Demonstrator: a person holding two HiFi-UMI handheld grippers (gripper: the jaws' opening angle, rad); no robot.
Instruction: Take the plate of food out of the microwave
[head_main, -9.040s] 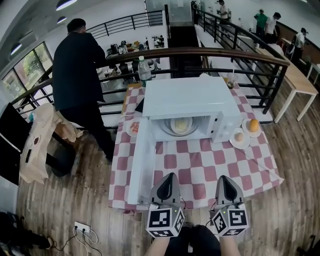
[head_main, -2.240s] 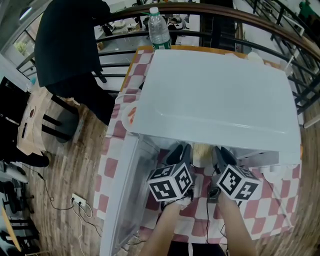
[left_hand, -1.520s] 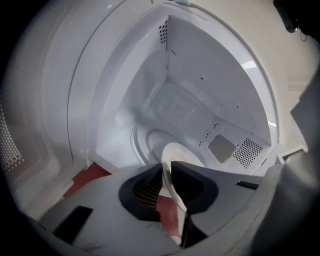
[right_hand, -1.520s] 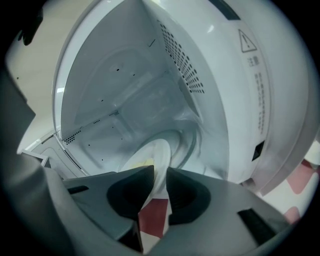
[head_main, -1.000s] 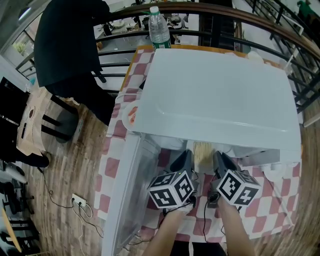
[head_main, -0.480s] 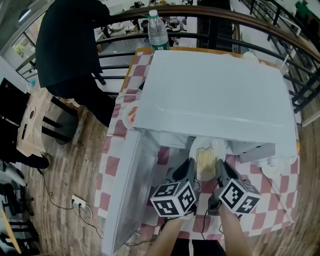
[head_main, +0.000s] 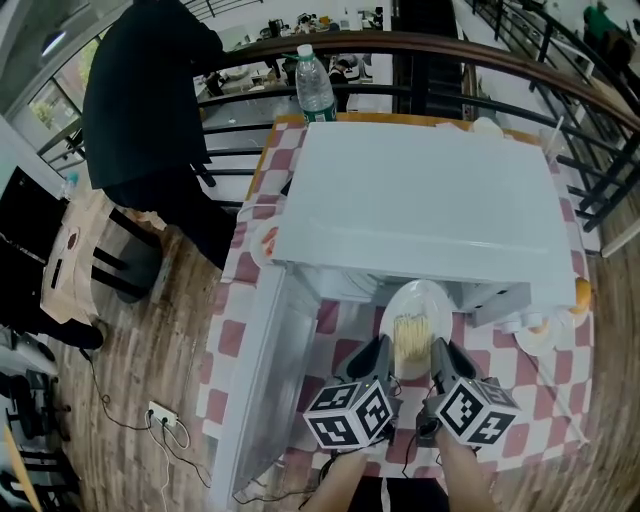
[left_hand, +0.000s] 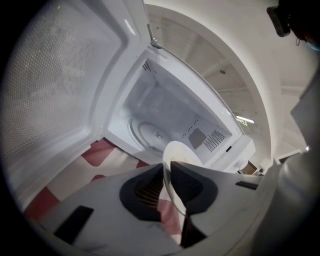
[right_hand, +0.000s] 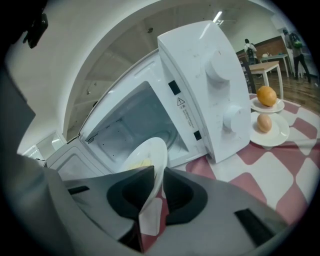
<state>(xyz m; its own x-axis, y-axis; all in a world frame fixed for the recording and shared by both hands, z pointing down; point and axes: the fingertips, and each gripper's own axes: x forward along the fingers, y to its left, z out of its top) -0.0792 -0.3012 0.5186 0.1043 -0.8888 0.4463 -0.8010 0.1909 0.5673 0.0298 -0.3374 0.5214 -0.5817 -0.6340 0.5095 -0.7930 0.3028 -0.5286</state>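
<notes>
**Head view.** The microwave (head_main: 420, 210) stands on the checked bench (head_main: 520, 385) with its door (head_main: 262, 370) swung wide to the left. The white plate (head_main: 418, 300) with pale yellow food (head_main: 411, 340) sits at the mouth of the oven. Its far edge lies under the front lip of the casing and its near edge is over the bench. The left gripper (head_main: 374, 352) holds the plate's near-left rim and the right gripper (head_main: 438, 356) its near-right rim.

**Left gripper view.** The fingers of the left gripper (left_hand: 167, 172) pinch the plate (left_hand: 175, 152) rim edge-on, one finger above and one below. Behind it the cavity is bare, with only the glass turntable (left_hand: 152, 134) on its floor.

**Right gripper view.** The fingers of the right gripper (right_hand: 159, 176) likewise clamp the plate (right_hand: 150, 152) rim, with the food just visible on the upper face. To the right of the microwave (right_hand: 210, 85), a saucer (right_hand: 272, 132) with an egg (right_hand: 264, 122) and a smaller one with an orange (right_hand: 267, 95) stand on the bench.

**Assessment.** The step in hand appears to be the withdrawal, with the plate nearly clear of the opening. The next move calls for drawing it fully past the lip. Both grips need to stay level and matched so the food does not slide. The plate then goes down on open bench in front, away from the door and saucers.
</notes>
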